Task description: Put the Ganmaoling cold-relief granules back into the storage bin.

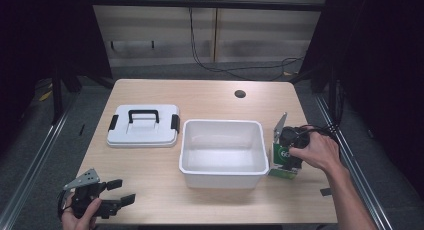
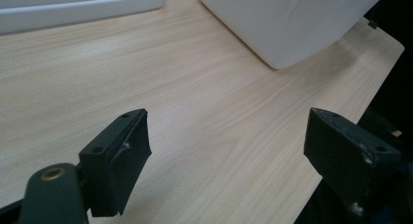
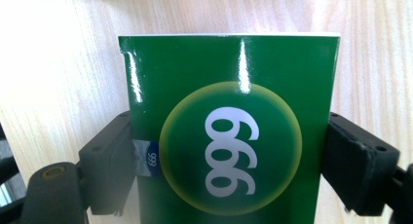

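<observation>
Green box (image 3: 229,136): lies on the surface at 3 o'clock of the white bin (image 1: 222,176), near enough to load.
Right tool (image 1: 289,155): I clamp its sides.
Left tool (image 1: 117,192): wide, idle at 7 o'clock.

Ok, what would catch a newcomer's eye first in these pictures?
The glossy green box with white 999 in a circle, clamped between the right gripper jaws at the table's right edge. Next, the open white plastic tub mid-table, with its white black-handled lid lying to its left.
</observation>
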Demonstrator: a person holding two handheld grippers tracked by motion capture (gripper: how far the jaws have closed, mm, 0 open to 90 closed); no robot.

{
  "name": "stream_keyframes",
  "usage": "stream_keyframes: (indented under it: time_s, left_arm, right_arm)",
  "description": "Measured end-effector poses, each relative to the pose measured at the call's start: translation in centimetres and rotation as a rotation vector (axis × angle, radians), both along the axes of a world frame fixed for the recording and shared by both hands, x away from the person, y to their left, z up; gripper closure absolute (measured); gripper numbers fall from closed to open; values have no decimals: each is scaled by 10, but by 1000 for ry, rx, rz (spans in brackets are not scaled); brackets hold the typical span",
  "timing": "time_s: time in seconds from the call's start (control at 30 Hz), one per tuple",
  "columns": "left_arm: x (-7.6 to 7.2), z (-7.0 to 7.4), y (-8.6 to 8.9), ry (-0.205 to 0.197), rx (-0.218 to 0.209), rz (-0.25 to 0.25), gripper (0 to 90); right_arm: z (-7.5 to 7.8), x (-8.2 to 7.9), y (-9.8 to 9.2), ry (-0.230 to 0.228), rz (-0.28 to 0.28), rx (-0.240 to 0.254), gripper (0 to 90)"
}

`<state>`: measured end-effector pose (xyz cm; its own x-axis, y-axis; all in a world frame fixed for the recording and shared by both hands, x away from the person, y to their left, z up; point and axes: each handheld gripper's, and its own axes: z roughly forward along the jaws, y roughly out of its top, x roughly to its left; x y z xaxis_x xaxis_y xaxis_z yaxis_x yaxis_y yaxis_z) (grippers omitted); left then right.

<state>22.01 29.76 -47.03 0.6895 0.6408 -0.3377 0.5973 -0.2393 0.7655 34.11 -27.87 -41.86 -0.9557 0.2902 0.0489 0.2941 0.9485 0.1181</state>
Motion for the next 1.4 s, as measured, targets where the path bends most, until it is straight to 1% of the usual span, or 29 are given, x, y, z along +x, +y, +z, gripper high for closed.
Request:
stream_keyframes:
  time_s: [0.03,0.07,0.13,0.17,0.2,0.27,0.33,0.37,0.4,0.43,0.5,0.57,0.6,0.67,0.7,0.73,0.8,0.87,0.9,1.0,1.07,1.13,1.27,1.3,1.37,1.4]
  left_arm:
    - [0,0,0,0,-1,0,170]
    - [0,0,0,1,-3,-1,170]
    - [0,0,0,2,-1,-1,170]
    - [0,0,0,1,0,0,170]
    - [0,0,0,1,0,0,170]
    - [0,0,0,2,0,1,170]
    - [0,0,0,2,0,1,170]
    - [0,0,0,3,-1,0,170]
    - [0,0,0,3,-1,0,170]
    - [0,0,0,3,-1,0,170]
    - [0,0,0,1,-3,-1,170]
    - [0,0,0,0,-3,0,170]
    - [0,0,0,1,-2,-1,170]
    - [0,0,-1,2,-2,-2,170]
    - [0,0,-1,1,-1,-3,170]
    - [0,0,-1,-1,-2,-1,170]
    - [0,0,0,0,-3,0,170]
    - [0,0,-1,-1,-1,1,170]
    - [0,0,-1,-1,-1,1,170]
    - [0,1,0,-6,-3,6,170]
    - [0,1,0,-6,-3,5,170]
    - [0,1,0,-6,-3,5,170]
    - [0,1,0,-6,-3,5,170]
    - [0,0,0,-6,-3,6,170]
    - [0,0,0,-4,-3,7,170]
    - [0,0,0,-5,-3,7,170]
  right_arm:
    - [0,-1,-1,11,-11,5,161]
    - [1,-2,-3,8,-14,7,161]
    - [3,-4,-7,9,-26,35,161]
    - [5,-6,-8,4,-48,41,161]
    - [5,-5,-10,-5,-32,52,161]
    - [6,-6,-11,-9,-36,58,161]
    - [9,-9,-12,-21,-61,62,161]
    - [10,-9,-13,-22,-50,75,161]
    - [11,-11,-13,-24,-64,79,161]
    - [12,-11,-14,-27,-66,83,161]
    - [14,-13,-17,-41,-89,109,161]
    - [15,-15,-19,-64,-97,135,161]
    - [15,-16,-20,-60,-106,141,161]
    - [14,-16,-24,-64,-105,148,161]
    - [14,-17,-25,-59,-120,147,161]
    - [14,-17,-25,-59,-120,147,161]
    - [16,-19,-30,-59,-125,164,161]
    - [20,-23,-35,-65,-143,173,161]
    - [20,-23,-35,-65,-143,173,161]
    - [24,-28,-42,-86,-156,201,161]
    - [25,-32,-45,-113,-172,218,161]
    - [24,-35,-49,-132,-175,253,161]
    - [24,-39,-55,-144,-180,280,161]
    - [25,-41,-57,-151,-192,291,161]
    - [27,-44,-61,-164,-197,321,161]
    - [29,-47,-64,-165,-215,339,161]
